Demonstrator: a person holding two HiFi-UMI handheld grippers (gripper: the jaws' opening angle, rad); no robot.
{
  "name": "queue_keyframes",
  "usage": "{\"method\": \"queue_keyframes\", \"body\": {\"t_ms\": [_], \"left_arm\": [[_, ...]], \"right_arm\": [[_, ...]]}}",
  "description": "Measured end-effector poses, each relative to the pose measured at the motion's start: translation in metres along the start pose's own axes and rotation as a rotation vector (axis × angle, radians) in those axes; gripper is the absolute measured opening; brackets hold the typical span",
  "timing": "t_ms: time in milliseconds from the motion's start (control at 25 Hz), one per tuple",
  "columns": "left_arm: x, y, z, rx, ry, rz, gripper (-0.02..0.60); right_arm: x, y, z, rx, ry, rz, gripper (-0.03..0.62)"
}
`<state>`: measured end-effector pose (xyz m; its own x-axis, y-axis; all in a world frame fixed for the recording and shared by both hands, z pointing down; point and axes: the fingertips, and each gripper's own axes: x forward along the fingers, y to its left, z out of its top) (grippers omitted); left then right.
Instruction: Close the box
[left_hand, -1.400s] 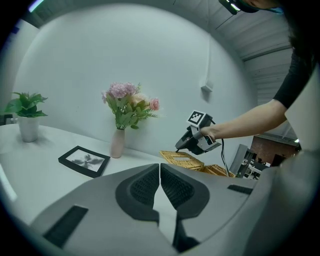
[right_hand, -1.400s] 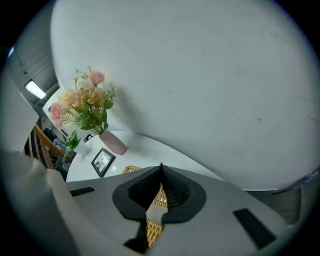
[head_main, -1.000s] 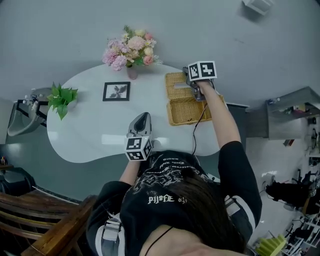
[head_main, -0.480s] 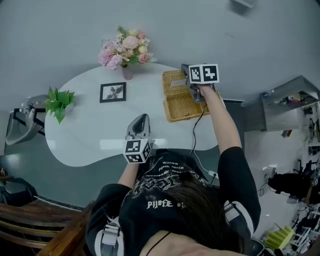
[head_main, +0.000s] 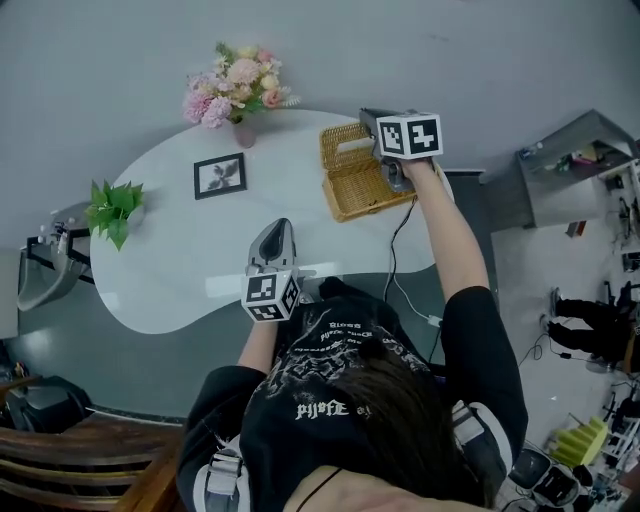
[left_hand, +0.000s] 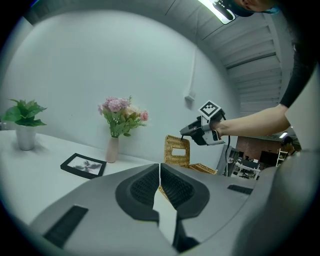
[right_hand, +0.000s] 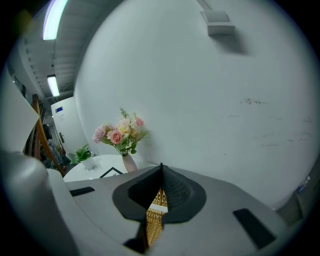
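While the right gripper pinches the top edge of the lid, the wicker box sits on the far right part of the white tabletop, close to the grey wall. The lid stands almost upright at the far side of the box, on the side toward the flowers, and a rectangular hole shows through its middle. The open base lies flat on the tabletop below the gripper.

In the right gripper view the jaws are pressed nearly together, with a thin strip of golden wicker caught between them. The person's bare right arm stretches out over the box, the hand wraps the gripper's handle, and a black cord hangs from the gripper and runs down past the tabletop's near edge.

The left gripper hangs over the near edge of the tabletop, just in front of the person and well apart from the box. Its jaws are pressed together with nothing between them, and it points across the tabletop toward the wall.

A pink vase of pink and cream flowers stands at the far edge, to the left of the box. A black picture frame lies flat near the vase. A potted green plant stands at the tabletop's left end.
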<state>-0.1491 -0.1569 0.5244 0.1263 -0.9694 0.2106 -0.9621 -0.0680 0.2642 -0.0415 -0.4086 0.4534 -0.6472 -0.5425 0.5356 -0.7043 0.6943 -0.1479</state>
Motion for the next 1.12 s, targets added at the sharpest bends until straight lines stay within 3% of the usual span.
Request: {"method": "queue_keyframes", "body": {"t_ms": [1120], "left_arm": [[-0.024,-0.012,-0.014,0.072,0.023,-0.124,0.028]], "right_arm": [[-0.070,0.023,-0.060,-0.026,-0.074,-0.054,0.034]]}}
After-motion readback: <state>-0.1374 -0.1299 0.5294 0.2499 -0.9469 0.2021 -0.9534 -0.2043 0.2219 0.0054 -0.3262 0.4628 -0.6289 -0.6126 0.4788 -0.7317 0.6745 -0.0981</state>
